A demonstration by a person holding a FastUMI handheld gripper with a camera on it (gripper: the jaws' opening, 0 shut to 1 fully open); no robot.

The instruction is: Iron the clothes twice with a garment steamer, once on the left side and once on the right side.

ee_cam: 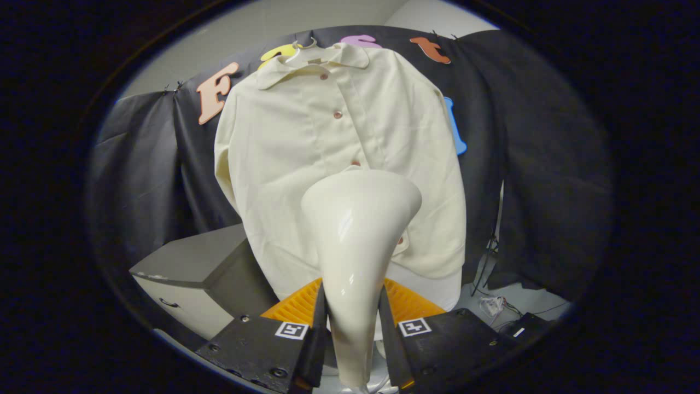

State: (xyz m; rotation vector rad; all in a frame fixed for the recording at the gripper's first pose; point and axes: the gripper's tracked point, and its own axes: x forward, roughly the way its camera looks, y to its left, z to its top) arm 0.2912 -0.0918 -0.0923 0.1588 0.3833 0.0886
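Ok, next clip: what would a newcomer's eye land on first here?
First, the glossy cream garment steamer, clamped between the jaws of the gripper and flaring upward just ahead of them. Behind it hangs a pale cream shirt on a hanger against the black cloth wall, buttoned down the front.

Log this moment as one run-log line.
gripper shut on steamer | steamer head at shirt lower middle, near placket | shirt hanging, buttoned
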